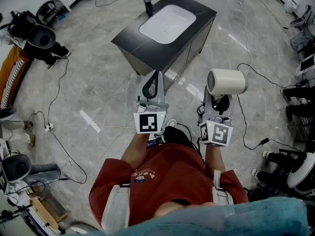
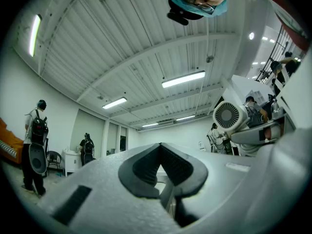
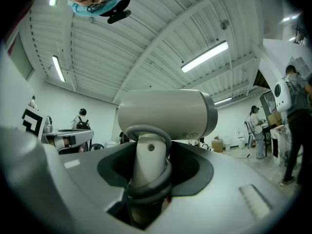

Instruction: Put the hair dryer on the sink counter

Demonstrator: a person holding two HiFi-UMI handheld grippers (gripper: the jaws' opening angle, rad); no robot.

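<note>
Standing in the right gripper, the smooth hair dryer is cylindrical.

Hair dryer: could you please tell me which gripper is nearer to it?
Right. The right gripper has its fingers closed on the handle of the hair dryer, with the barrel above them. The left gripper, shut and empty, is off to the dryer's left, not touching it.

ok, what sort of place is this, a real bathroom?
Probably a lab or studio hall, not a bathroom: the sink counter stands alone on an open floor, loose cables trail across it, and people stand about under ceiling strip lights.
</note>
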